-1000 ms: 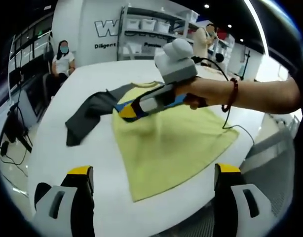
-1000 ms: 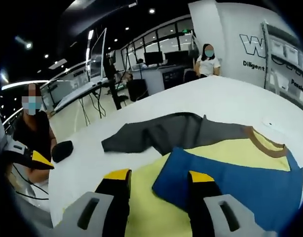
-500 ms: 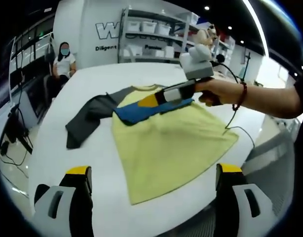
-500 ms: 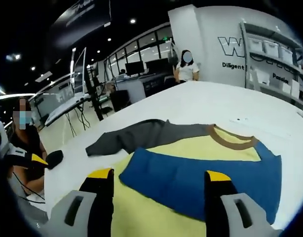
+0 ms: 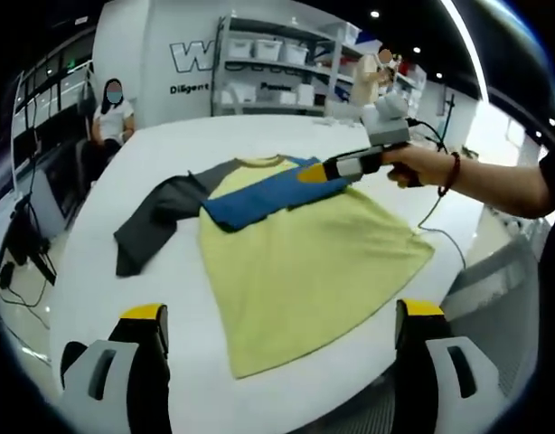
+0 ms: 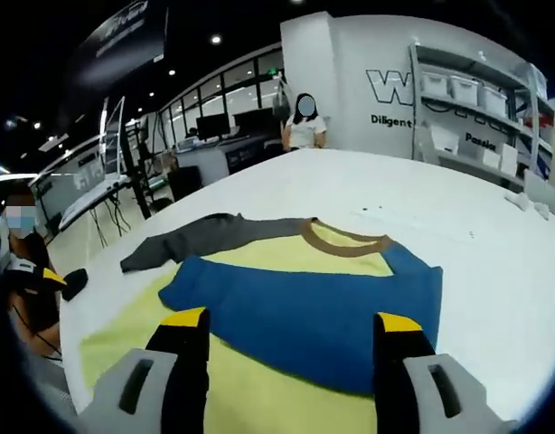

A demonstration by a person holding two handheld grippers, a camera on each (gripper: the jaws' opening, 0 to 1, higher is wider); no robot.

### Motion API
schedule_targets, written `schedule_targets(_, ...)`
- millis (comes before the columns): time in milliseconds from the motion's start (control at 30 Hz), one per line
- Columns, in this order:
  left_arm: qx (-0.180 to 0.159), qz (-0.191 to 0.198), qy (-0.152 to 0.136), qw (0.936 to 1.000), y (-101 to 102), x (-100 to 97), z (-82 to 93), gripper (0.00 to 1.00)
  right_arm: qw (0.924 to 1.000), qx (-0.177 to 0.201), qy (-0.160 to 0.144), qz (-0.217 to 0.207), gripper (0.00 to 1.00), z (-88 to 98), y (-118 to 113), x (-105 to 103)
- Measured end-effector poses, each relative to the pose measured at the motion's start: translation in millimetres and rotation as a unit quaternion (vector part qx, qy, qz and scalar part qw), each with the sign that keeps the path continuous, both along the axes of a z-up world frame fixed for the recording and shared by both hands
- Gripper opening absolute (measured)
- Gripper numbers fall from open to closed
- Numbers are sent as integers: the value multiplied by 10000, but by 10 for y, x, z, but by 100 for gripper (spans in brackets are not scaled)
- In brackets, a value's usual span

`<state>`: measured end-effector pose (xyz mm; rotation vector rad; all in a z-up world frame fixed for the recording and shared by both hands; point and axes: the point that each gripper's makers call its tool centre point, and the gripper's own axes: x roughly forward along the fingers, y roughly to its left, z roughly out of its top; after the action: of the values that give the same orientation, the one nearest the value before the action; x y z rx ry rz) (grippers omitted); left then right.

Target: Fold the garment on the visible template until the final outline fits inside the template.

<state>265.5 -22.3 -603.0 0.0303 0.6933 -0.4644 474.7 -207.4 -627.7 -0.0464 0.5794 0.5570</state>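
Your right tool (image 6: 286, 339) stands released over the garment (image 5: 305, 253), blue sleeve (image 6: 305, 316) already folded across. The grey sleeve (image 5: 155, 221) trails beyond your left tool (image 5: 277, 362), also released and nearer it; template not discernible on the tabletop (image 5: 106, 316).

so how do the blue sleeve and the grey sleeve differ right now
The blue sleeve is folded across the yellow shirt body; the grey sleeve lies stretched out on the white table. Blue looks broad and flat, grey narrow and rumpled. Both join the shirt near the brown collar.
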Motion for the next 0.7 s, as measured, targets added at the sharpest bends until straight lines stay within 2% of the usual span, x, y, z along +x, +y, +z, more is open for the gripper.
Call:
schedule_targets(333, -24, 5, 23, 10000, -11, -23, -11, 99, 9985, -102, 114, -533, 68, -142, -456, 41)
schedule_targets(467, -24, -6, 17, 10000, -15, -23, -14, 98, 9968, 4, 327, -729, 65, -239, -606, 20)
schedule_targets(700, -2, -27, 21, 10000, -21, -23, -11, 98, 9945, -100, 451, -944, 50, -389, -808, -7)
